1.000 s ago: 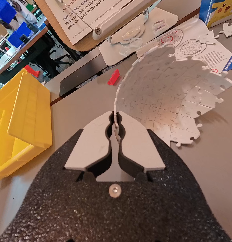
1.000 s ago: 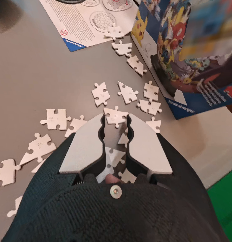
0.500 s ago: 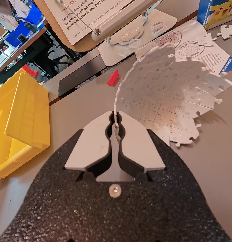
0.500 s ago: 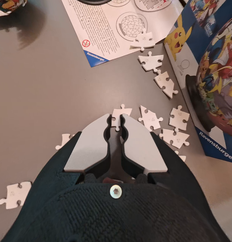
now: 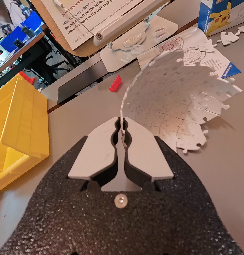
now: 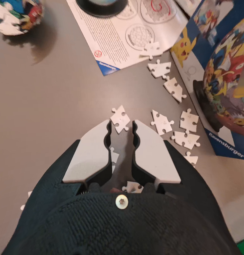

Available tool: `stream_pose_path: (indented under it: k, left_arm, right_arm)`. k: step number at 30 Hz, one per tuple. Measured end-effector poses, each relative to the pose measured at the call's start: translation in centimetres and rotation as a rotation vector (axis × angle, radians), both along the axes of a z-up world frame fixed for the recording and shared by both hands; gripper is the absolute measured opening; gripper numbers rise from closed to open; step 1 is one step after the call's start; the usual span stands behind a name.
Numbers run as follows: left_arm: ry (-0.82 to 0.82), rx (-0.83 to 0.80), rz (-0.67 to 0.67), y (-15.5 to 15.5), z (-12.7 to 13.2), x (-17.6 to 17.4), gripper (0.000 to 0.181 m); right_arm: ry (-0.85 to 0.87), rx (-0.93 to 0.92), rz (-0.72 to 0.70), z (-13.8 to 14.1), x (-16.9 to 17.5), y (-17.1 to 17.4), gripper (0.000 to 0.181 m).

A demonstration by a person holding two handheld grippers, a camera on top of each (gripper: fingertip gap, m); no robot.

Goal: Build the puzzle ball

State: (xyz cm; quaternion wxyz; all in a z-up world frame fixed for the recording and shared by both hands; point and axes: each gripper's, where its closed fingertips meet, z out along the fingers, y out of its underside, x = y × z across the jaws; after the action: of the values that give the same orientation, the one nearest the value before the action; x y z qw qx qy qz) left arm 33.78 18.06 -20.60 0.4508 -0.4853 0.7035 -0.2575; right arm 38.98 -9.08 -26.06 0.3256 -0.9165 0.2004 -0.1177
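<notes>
- The left tool [image 5: 122, 122] is seen closed on the rim of the shell [image 5: 173, 104], a curved, part-built section of the ball with its white inner face in view; the lower edge of the shell rests on the grey surface [image 5: 82, 124].
- The right tool [image 6: 121, 123] is seen open over the surface, nothing held; one loose piece [image 6: 120, 119] lies flat between and just past its tips.
- In the right wrist view, nine loose white pieces are counted clear of the tool, one of them on the leaflet [image 6: 118, 34]; a few more are partly hidden under the tool and are not counted with certainty.
- One box [image 6: 222, 77] is seen at the right of the pieces, and one black ring [image 6: 99, 6] on the leaflet.
- One yellow bin [image 5: 15, 131] and one small red part [image 5: 115, 84] are seen in the left wrist view.
- Compared with half a second ago, the right tool has been opened: a piece was then pinched at its tips, and it now lies released on the surface.
- The left tool's grip on the shell is unchanged over the second.
</notes>
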Motion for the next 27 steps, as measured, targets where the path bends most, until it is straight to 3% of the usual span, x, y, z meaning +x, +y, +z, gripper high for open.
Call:
stream_pose_path:
  k: [3,10,13,14,16,20,27]
  left_arm:
    - [-0.005,0.000,-0.005,-0.2,0.1,0.0,0.002]
    - [-0.002,-0.007,-0.005,-0.1,0.1,0.0,0.002]
    - [-0.002,-0.009,-0.008,-0.1,0.1,-0.1,0.002]
    - [-0.003,-0.007,-0.009,-0.2,0.1,-0.1,0.002]
    - [-0.005,-0.006,-0.009,-0.2,0.1,-0.1,0.002]
    - [-0.003,-0.015,-0.008,-0.2,0.0,-0.2,0.002]
    - [-0.008,-0.017,-0.013,-0.3,0.1,-0.1,0.002]
  right_arm:
    - [0.057,-0.028,0.022,-1.4,-0.3,0.0,0.037]
    - [0.082,-0.019,0.124,-1.5,-1.8,1.5,0.006]
    - [0.045,-0.049,0.162,-1.5,-2.1,2.1,0.004]
    - [0.037,-0.061,0.167,-1.5,-2.2,2.2,0.006]
    - [0.024,-0.071,0.108,-1.2,-1.5,2.2,0.033]
    - [0.016,-0.031,0.103,-1.0,-0.9,3.5,0.042]
    - [0.018,-0.071,0.236,-1.4,-2.9,5.7,0.017]
